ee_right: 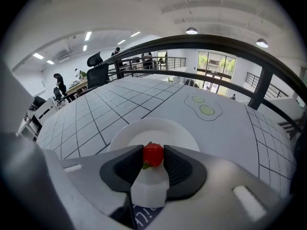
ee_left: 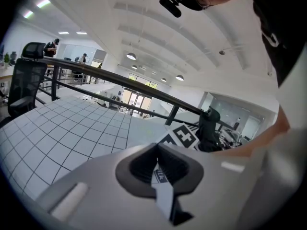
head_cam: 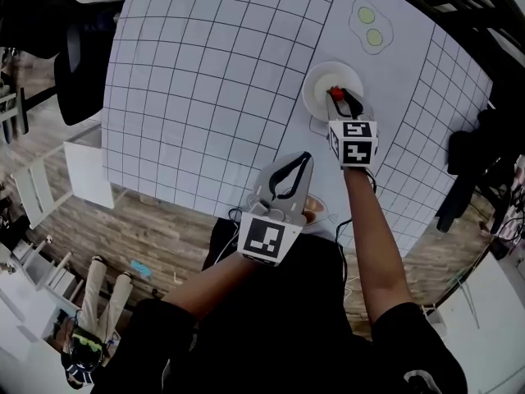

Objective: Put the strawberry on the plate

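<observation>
A red strawberry (ee_right: 153,155) is pinched between the jaws of my right gripper (ee_right: 153,156), just above the near side of a white plate (ee_right: 168,131). From the head view the right gripper (head_cam: 335,97) reaches over the plate (head_cam: 321,79) with the strawberry (head_cam: 335,93) at its tips. My left gripper (head_cam: 304,158) hangs near the table's front edge, shut, with nothing between its jaws. In the left gripper view, the left gripper (ee_left: 157,153) has its pads pressed together.
The table wears a white sheet with a black grid (head_cam: 213,80). A drawn outline with two green dots (head_cam: 370,25) lies beyond the plate. A black office chair (head_cam: 82,64) stands at the table's left edge, and dark gear (head_cam: 467,162) hangs off the right side.
</observation>
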The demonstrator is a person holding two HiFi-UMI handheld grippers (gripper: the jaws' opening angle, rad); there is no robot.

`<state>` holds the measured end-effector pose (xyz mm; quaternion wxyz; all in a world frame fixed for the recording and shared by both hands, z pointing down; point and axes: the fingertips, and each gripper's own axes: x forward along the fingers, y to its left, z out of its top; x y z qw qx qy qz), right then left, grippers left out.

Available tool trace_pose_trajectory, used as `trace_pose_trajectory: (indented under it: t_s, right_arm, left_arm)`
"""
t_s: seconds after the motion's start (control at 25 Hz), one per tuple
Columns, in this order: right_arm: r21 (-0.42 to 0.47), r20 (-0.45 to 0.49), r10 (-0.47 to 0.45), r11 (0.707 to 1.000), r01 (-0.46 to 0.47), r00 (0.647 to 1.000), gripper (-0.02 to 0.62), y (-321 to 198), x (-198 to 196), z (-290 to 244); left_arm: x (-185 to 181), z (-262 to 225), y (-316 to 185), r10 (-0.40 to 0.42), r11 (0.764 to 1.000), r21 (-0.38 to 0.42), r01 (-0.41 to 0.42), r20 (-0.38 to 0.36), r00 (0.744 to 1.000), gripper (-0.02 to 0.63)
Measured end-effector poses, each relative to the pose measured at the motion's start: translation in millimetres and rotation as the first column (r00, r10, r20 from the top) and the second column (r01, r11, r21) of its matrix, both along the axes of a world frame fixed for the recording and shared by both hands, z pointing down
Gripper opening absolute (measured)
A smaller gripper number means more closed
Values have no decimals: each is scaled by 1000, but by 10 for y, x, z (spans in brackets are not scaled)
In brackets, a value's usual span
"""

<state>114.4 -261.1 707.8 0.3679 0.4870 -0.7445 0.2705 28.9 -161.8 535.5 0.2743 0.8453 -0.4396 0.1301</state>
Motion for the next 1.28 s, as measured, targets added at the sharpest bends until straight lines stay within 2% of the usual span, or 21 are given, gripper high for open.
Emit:
trace_pose_trajectory:
  t_s: [0.36,0.8,0.96,1.28]
  right_arm:
    - [-15,20,16,1000,-16,1000,136,-30,-27,47]
    - [-2,40,37,999,-37,999,175,-19,-50,-58]
    - [21,39,38,999,-39,999,187,3,-48,-181]
    - [43,79,46,998,-50,996,187,167,-113,-514]
  left_arm:
    - [-161,48,22,-20,1000,-15,21,38,999,9]
    - [-202,-29,70,-36,999,-12,36,3,999,9]
    - [-206,-95,126,-14,1000,4,14,12,1000,9]
    - [-214,-293,215,-54,998,32,55,-35,998,9]
